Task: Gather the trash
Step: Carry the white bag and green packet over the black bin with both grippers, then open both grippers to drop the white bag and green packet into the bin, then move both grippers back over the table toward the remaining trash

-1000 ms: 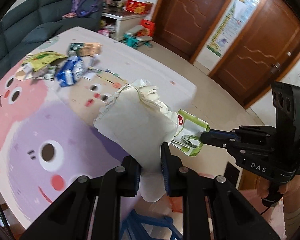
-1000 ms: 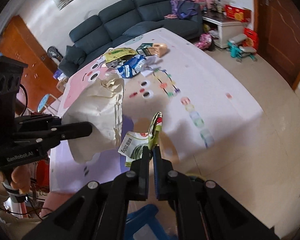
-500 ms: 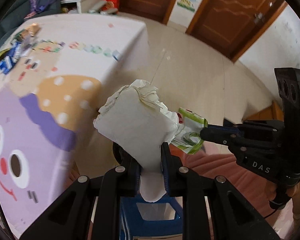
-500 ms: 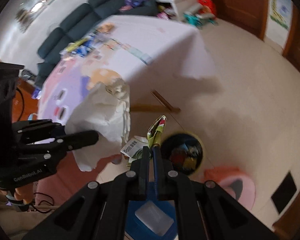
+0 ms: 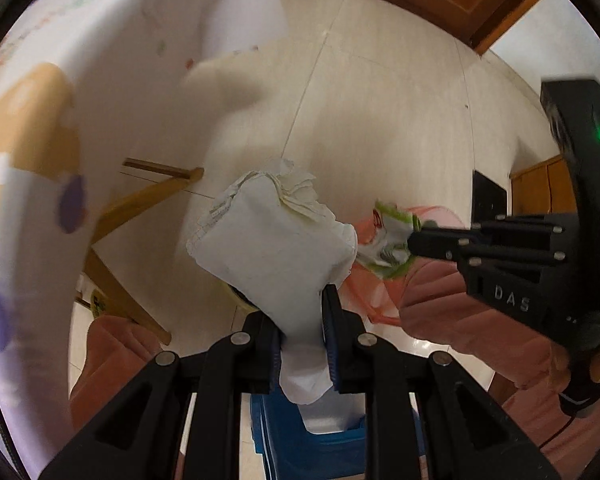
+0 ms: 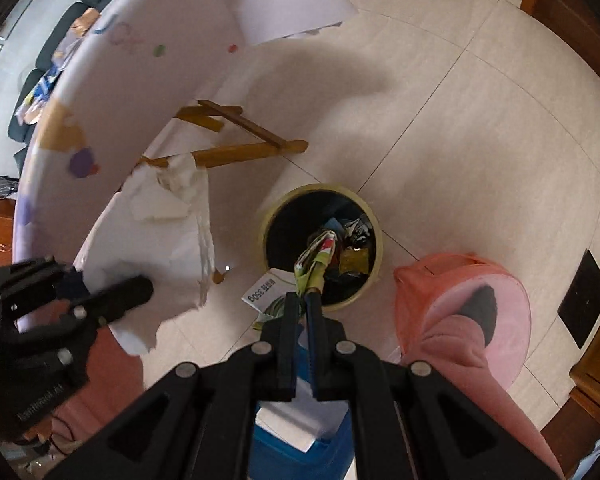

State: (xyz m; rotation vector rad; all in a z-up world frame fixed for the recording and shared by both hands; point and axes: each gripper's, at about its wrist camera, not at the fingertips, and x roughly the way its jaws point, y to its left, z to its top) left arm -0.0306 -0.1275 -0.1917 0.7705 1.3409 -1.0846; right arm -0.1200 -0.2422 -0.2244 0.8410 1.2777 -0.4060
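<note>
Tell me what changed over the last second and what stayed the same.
Both grippers swung away from the table top and down toward the floor; the right gripper with its green wrapper now hangs over the trash bin. Nothing was let go: the left gripper keeps its jaws shut on the white paper bag.

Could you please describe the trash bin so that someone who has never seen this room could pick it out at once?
Start at the table draped in a white cartoon-print cloth and look down to the pale tiled floor beside its wooden legs. There stands the trash bin, round and open-topped. Unlike the pink seat next to it, it has a cream rim, a black inside and crumpled wrappers at the bottom.
</note>
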